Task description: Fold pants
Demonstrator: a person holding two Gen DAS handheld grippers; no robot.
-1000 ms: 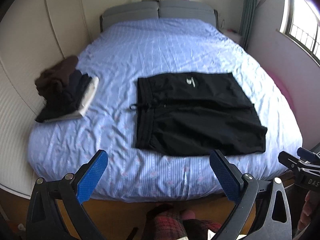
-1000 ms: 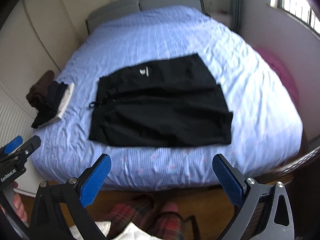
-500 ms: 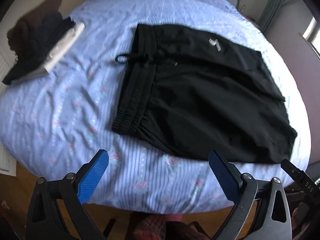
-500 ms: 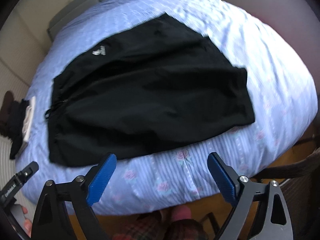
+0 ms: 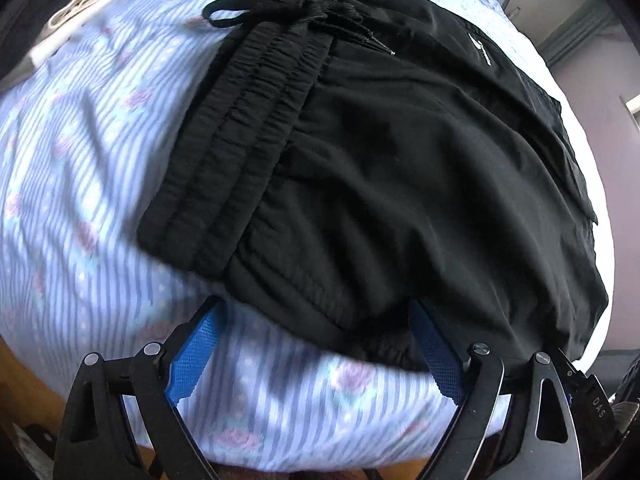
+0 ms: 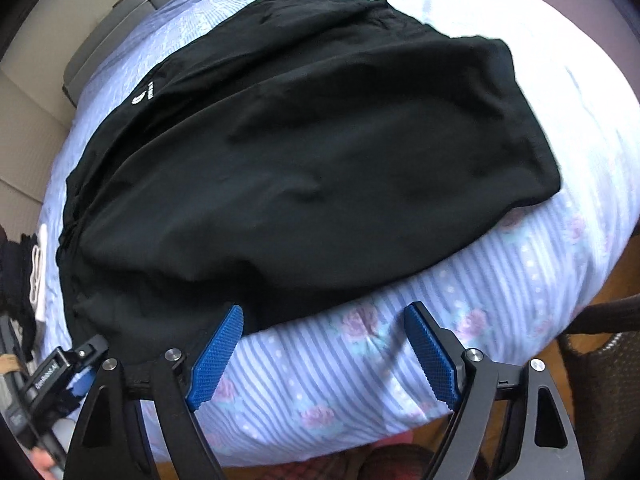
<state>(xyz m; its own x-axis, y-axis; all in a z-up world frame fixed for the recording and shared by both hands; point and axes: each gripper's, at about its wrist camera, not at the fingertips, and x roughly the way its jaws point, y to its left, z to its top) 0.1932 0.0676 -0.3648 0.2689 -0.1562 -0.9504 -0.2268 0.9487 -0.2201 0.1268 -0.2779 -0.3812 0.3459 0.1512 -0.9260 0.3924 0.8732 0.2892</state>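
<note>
Left wrist view: black pants [image 5: 400, 152] lie flat on a bed with a blue striped, rose-printed sheet [image 5: 92, 208]. They fill the space ahead of the left gripper [image 5: 316, 352]. Its blue-padded jaws stand wide and have just been closing a little. The near hem edge of the pants lies between the pads, which do not press on it yet. An elastic waistband [image 5: 248, 120] with a tied drawcord [image 5: 256, 12] runs ahead and to the left of the gripper.

Right wrist view: the right gripper [image 6: 324, 348] hangs over the near edge of the bed, jaws also wide and just now closing slightly. Bare sheet lies between its pads. The pants' near edge sits just ahead, and its left pad overlaps that edge. It holds nothing.

The fabric looks thin, soft and light, likely a little slick, so it should drape and slide easily. Pinching the near edge at two spread points, one per gripper, seems the best hold for carrying that edge over to the far side.
</note>
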